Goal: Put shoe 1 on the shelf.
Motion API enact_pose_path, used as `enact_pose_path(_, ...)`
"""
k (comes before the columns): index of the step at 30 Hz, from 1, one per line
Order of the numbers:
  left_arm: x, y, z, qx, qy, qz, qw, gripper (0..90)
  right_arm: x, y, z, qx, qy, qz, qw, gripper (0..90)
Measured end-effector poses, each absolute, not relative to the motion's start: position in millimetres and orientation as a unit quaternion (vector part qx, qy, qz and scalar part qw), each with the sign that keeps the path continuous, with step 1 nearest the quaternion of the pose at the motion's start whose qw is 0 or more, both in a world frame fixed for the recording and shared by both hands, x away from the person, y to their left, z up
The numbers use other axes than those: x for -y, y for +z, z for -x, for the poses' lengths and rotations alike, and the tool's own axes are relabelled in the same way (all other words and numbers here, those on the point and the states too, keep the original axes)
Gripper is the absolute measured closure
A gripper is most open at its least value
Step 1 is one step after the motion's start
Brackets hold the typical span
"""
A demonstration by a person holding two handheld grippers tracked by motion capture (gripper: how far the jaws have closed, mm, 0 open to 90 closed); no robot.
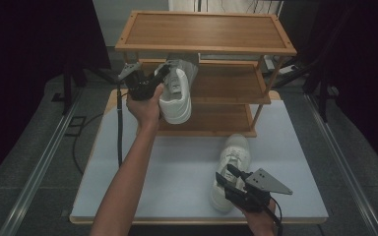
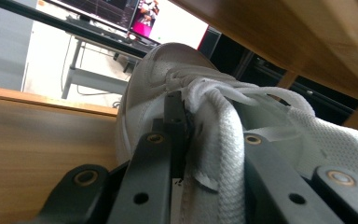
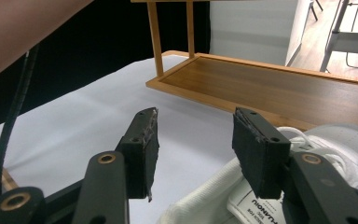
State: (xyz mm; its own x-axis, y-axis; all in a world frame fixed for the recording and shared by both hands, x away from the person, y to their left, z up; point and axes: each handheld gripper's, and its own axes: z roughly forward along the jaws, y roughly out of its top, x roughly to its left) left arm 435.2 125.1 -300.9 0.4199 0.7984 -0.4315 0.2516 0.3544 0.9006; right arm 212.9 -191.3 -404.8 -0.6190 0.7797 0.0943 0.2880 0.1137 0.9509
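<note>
Two white shoes. Left gripper (image 1: 163, 73) clenched on one shoe (image 1: 177, 96) by tongue and laces, holding it in the air at rack (image 1: 206, 46) middle shelf, toe away from jaws. Right gripper (image 1: 230, 178) released, jaws apart, just over heel opening of second shoe (image 1: 232, 162) on table (image 1: 177, 172), rack beyond.
</note>
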Motion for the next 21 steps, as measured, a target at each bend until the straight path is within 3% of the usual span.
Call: enact_pose_path(21, -111, -305, -478, -0.519, 0.221, -0.519, 0.642, 80.0, 187, -400, -207, -0.716, 0.552, -0.36, 0.23, 50.8)
